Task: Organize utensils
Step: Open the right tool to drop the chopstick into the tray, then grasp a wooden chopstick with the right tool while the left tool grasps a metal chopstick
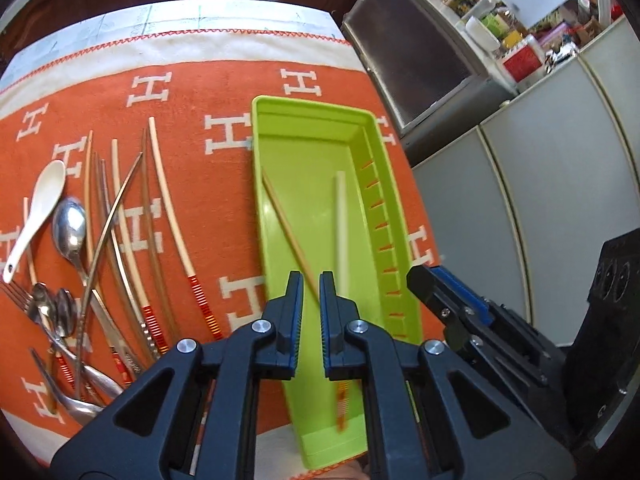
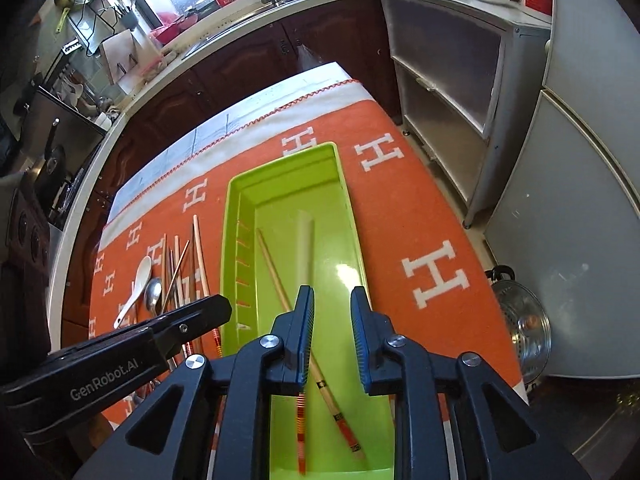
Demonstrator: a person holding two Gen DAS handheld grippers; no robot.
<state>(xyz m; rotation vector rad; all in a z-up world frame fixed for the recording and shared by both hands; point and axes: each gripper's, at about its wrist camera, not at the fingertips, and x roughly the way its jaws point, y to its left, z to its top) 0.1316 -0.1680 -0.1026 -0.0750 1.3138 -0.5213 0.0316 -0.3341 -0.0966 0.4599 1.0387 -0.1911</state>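
We see a long lime-green tray (image 1: 312, 140) lying on an orange cloth (image 1: 192, 92) patterned with white letter "H" shapes and edged with a white band and red zigzag stitching. One long side of the tray carries a row of narrow slots. Inside it lie two chopsticks: a thin brown one (image 1: 286, 224) set slantwise across the floor, and a pale cream one (image 1: 340, 216), blurred, running lengthwise. In the right wrist view both show red-banded butt ends near the tray's close end.

To the left of the tray, on the cloth, is the unsorted heap: a white ceramic spoon (image 1: 36, 212), a metal spoon (image 1: 70, 228), a fork (image 1: 18, 296), and a fan of chopsticks (image 1: 168, 208) in cream, brown and metal, several with red-striped ends.

Our left gripper (image 1: 309, 284) hovers over the near part of the tray, its fingers a narrow gap apart with nothing pinched between them. Our right gripper (image 2: 332, 300) hangs over the tray too, its fingers spread wider and empty.

On the left gripper's side, seen from the right wrist, white lettering reads "GenRobot.AI".
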